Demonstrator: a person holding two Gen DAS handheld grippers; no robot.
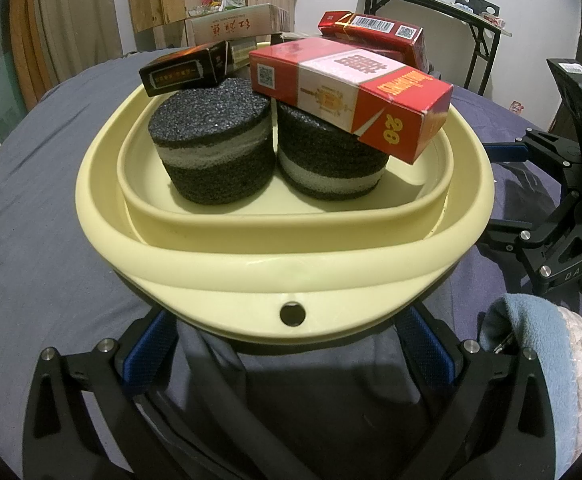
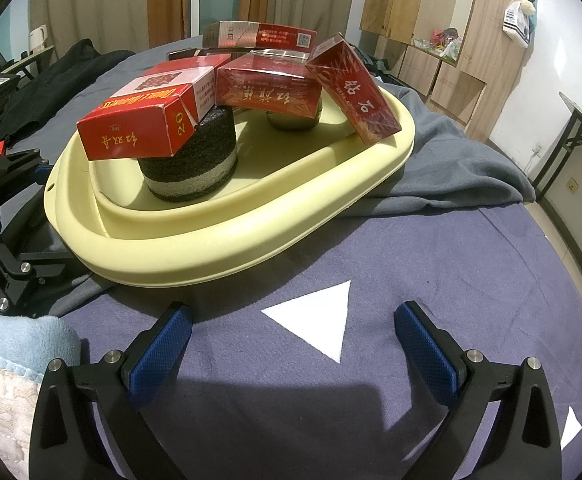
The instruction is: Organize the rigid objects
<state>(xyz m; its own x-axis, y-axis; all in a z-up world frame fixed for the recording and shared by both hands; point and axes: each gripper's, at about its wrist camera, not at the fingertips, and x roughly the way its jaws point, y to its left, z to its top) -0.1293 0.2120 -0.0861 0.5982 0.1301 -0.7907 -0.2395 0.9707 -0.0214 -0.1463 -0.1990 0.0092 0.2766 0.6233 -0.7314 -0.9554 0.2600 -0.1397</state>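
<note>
A cream plastic basin [image 1: 283, 256] sits on the bed. In it stand two black-and-white foam cylinders [image 1: 215, 144] [image 1: 327, 160]. A red-and-white cigarette box [image 1: 351, 92] lies tilted on top of them, with a black box [image 1: 183, 68] at the back left. More red boxes [image 2: 267, 88] [image 2: 351, 92] lean at the basin's far side. My left gripper [image 1: 287, 344] is open, its blue pads [image 1: 147, 352] spread under the basin's near rim by the hanging hole. My right gripper [image 2: 297, 332] is open over bare sheet, just short of the basin's side.
A purple sheet with a white triangle [image 2: 315, 320] covers the bed, and a grey blanket [image 2: 451, 160] bunches behind the basin. Wooden cabinets [image 2: 431, 20] and a folding table [image 1: 431, 8] stand beyond. A light-blue sleeve [image 1: 531, 340] shows at the edge.
</note>
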